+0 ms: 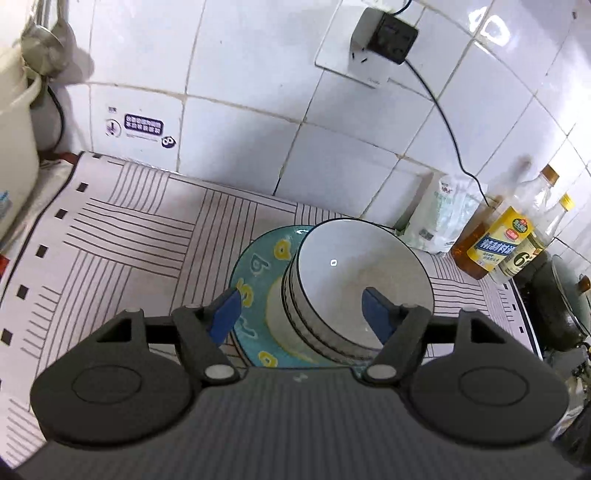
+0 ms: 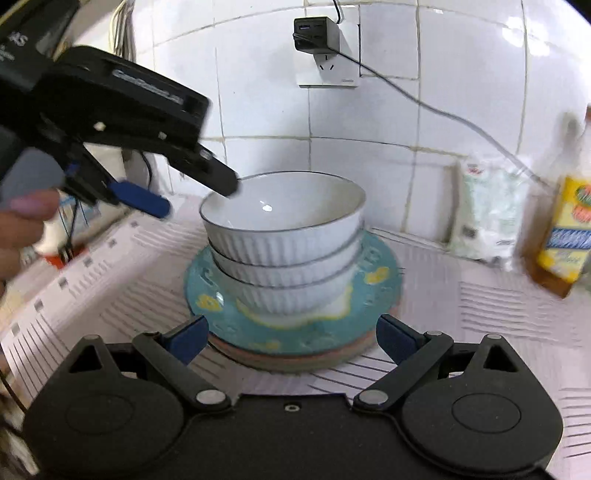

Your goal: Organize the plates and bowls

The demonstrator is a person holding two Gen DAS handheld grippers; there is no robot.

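Three white ribbed bowls [image 2: 284, 243] are nested in a stack on a teal plate with yellow patterns [image 2: 295, 332], which lies on more plates. The stack also shows in the left wrist view [image 1: 354, 280] on the teal plate [image 1: 255, 266]. My left gripper [image 1: 301, 314] is open above the stack, one finger over the top bowl's inside and one outside its rim; it also shows in the right wrist view [image 2: 195, 195]. My right gripper [image 2: 291, 336] is open and empty, low in front of the plates.
A striped mat [image 1: 129, 229] covers the counter. Oil bottles [image 1: 498, 240] and a white bag [image 1: 443, 218] stand at the right by the tiled wall. A wall socket with a black charger [image 2: 317, 33] and its cable hangs above. A white pot [image 1: 14, 147] is at the left.
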